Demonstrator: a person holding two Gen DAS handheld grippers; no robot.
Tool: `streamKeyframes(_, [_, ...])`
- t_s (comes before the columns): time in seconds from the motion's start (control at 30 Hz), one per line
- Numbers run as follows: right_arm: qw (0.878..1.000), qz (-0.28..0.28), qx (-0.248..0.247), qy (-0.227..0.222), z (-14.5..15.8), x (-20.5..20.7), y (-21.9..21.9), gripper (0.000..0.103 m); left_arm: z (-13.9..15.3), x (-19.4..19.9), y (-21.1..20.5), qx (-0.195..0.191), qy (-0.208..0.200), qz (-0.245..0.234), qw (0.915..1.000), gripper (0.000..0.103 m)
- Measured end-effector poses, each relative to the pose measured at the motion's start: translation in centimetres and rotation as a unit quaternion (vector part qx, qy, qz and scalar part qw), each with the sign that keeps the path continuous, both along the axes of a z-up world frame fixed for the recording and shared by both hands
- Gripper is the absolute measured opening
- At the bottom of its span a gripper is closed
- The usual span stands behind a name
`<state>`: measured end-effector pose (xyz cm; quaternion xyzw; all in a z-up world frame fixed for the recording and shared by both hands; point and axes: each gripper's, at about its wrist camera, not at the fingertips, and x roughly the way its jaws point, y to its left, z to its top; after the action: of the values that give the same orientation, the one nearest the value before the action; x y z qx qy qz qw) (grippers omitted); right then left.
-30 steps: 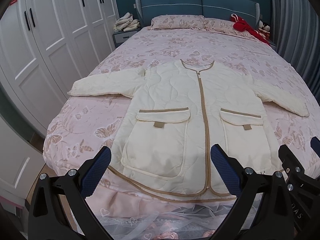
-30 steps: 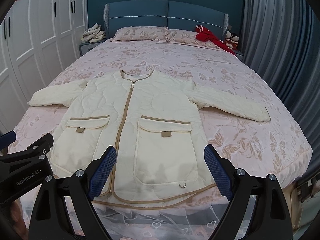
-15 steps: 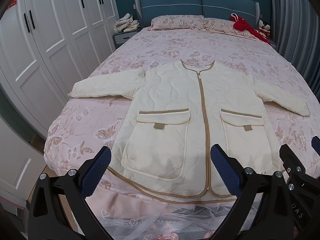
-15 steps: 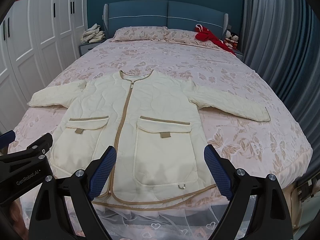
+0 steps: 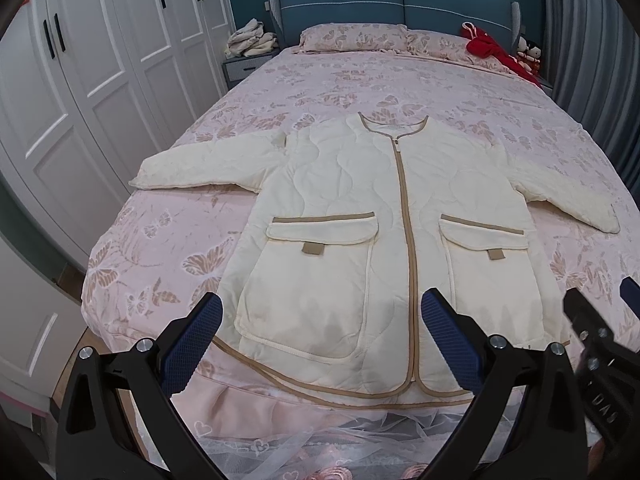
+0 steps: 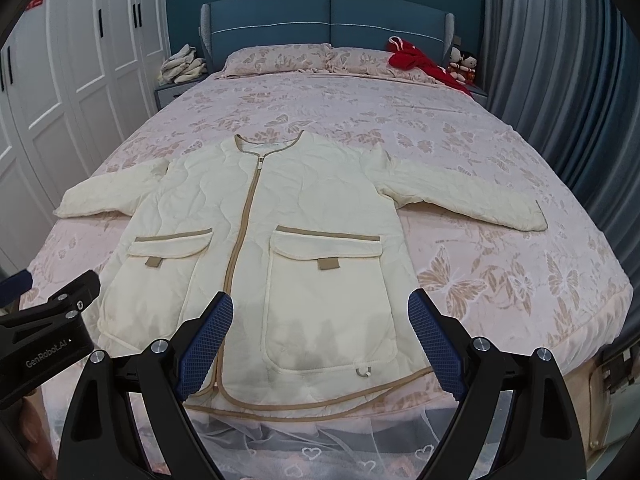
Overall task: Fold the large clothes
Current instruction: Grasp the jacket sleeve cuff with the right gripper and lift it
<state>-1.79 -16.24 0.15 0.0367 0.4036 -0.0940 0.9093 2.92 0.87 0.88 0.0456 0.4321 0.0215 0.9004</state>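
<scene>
Cream quilted jacket point(image 5: 384, 216) spread flat, front up, zipped, on the bed point(image 5: 480, 96); long axis running near to far, hem at the near edge, collar far, sleeves out left and right. Left gripper point(image 5: 320, 340) and right gripper point(image 6: 320, 336) both spread wide, empty, just short of the hem, each nearer its own side.

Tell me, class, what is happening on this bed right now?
A person holds two handheld grippers over the foot of a pink butterfly-print bed. A cream quilted jacket with tan trim lies flat, zipped, sleeves spread out. The left gripper and right gripper are both open, above the hem, gripping nothing. No fold has been made yet.
</scene>
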Motion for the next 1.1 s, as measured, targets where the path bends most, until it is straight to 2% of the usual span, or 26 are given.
streamKeyframes(0.17, [1.0,-0.008,0.018,-0.004,-0.2,0.9,-2.1,0.087,-0.5,0.9,-0.2,-0.011,0.006,-0.006,0.9999,0.097])
streamKeyframes(0.27, [0.998,-0.028,0.057,-0.001,-0.7,2.1,-5.0,0.087,-0.7,1.9,-0.2,-0.024,0.004,-0.005,0.9997,0.097])
streamKeyframes(0.4, [0.994,-0.073,0.077,0.003,-1.9,4.5,-10.6,0.087,-1.2,3.8,-0.6,-0.019,0.006,0.002,0.9998,0.097])
streamKeyframes(0.57, [0.988,-0.136,0.078,0.001,-3.5,7.7,-18.5,0.087,-1.8,6.9,-1.3,-0.018,0.008,0.014,0.9997,0.097])
streamKeyframes(0.73, [0.976,-0.203,0.082,0.013,-6.2,11.7,-28.4,0.087,-2.7,10.5,-2.7,-0.011,0.013,0.018,0.9997,0.098])
streamKeyframes(0.9, [0.956,-0.267,0.119,0.019,-10.2,14.1,-38.0,0.087,-4.0,13.7,-3.9,0.0,0.024,0.024,0.9994,0.098])
streamKeyframes(1.1, [0.935,-0.32,0.146,0.037,-14.9,15.4,-45.7,0.087,-6.1,16.9,-4.8,0.013,0.039,0.033,0.9986,0.098])
